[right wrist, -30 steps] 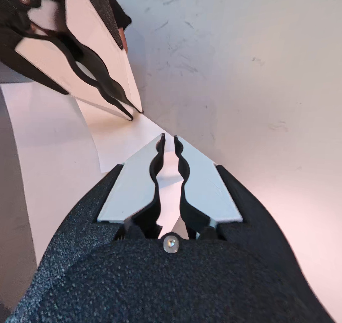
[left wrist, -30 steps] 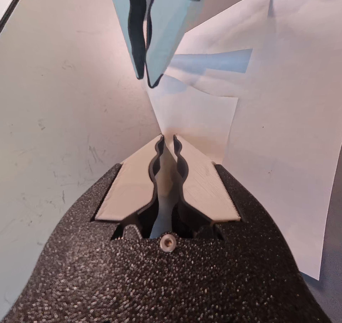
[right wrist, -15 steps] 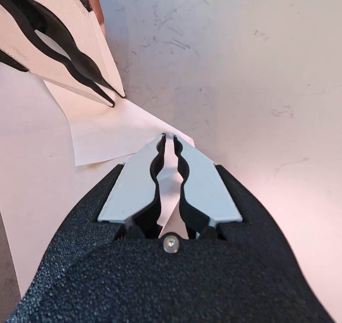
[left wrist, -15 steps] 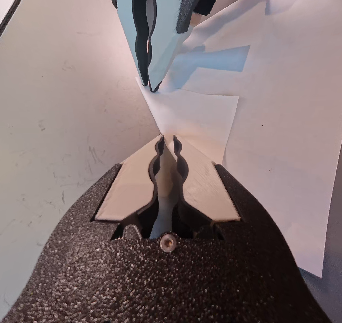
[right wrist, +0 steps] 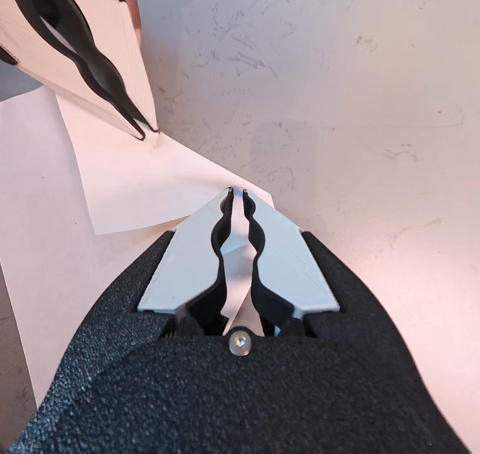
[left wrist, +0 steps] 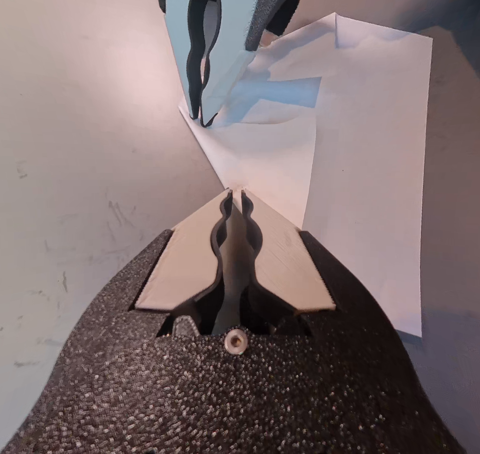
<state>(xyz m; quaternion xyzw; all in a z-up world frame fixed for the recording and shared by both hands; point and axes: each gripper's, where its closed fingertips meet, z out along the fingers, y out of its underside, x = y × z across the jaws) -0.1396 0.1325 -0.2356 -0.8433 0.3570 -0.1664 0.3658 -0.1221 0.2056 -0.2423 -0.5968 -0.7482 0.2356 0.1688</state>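
On the scuffed table (left wrist: 78, 155), both grippers — left (left wrist: 235, 190), right (right wrist: 237, 189) — pinch a folded white paper (left wrist: 363, 181) flap, fingers nearly closed.

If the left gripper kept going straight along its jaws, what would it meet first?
The left gripper already has its tips at the fold of the white paper; straight on lies the folded flap, then probably the right gripper, though depth is unclear.
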